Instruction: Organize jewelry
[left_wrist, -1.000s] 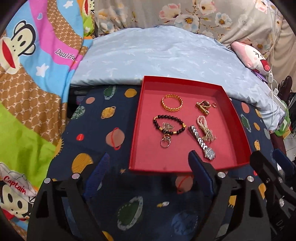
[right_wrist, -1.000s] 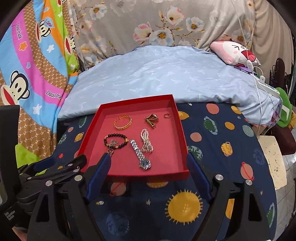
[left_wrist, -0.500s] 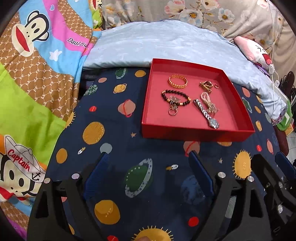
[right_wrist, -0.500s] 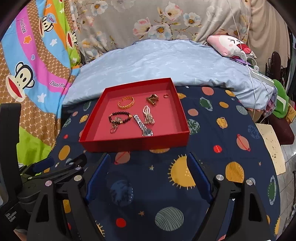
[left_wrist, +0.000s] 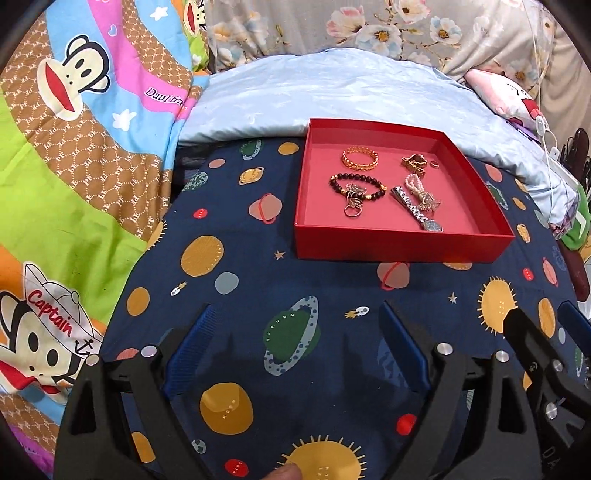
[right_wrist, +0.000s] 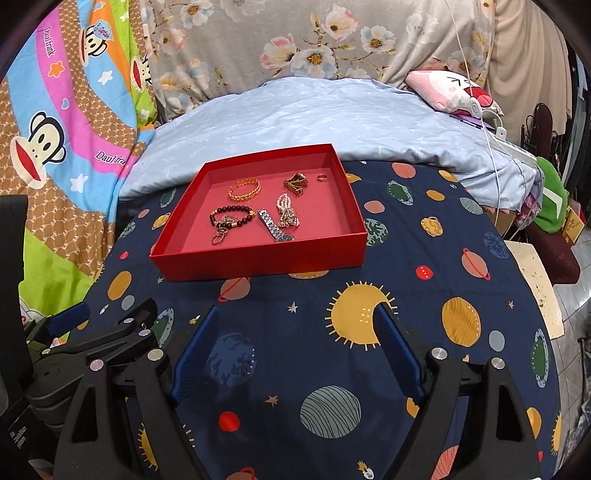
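A red tray (left_wrist: 402, 246) (right_wrist: 258, 263) sits on the planet-print cloth. In it lie a gold chain bracelet (left_wrist: 359, 158) (right_wrist: 244, 188), a dark bead bracelet with charms (left_wrist: 356, 188) (right_wrist: 232, 218), a silver watch (left_wrist: 417, 214) (right_wrist: 275, 227), a pearl bracelet (left_wrist: 419, 190) (right_wrist: 286, 208), a brown-gold piece (left_wrist: 414, 162) (right_wrist: 295, 182) and a small ring (left_wrist: 435, 164) (right_wrist: 322, 178). My left gripper (left_wrist: 295, 321) is open and empty, well short of the tray. My right gripper (right_wrist: 295, 325) is open and empty, also short of it.
The navy planet-print cloth (left_wrist: 258, 295) covers a round table. A pale blue quilt (left_wrist: 332, 96) lies behind the tray. A cartoon monkey blanket (left_wrist: 74, 110) is at the left. A pink plush (right_wrist: 454, 92) and a white cable (right_wrist: 491, 147) are at the right.
Both grippers have pulled back from the tray, which now looks smaller and farther. The jewelry has not moved and both grippers stay open.
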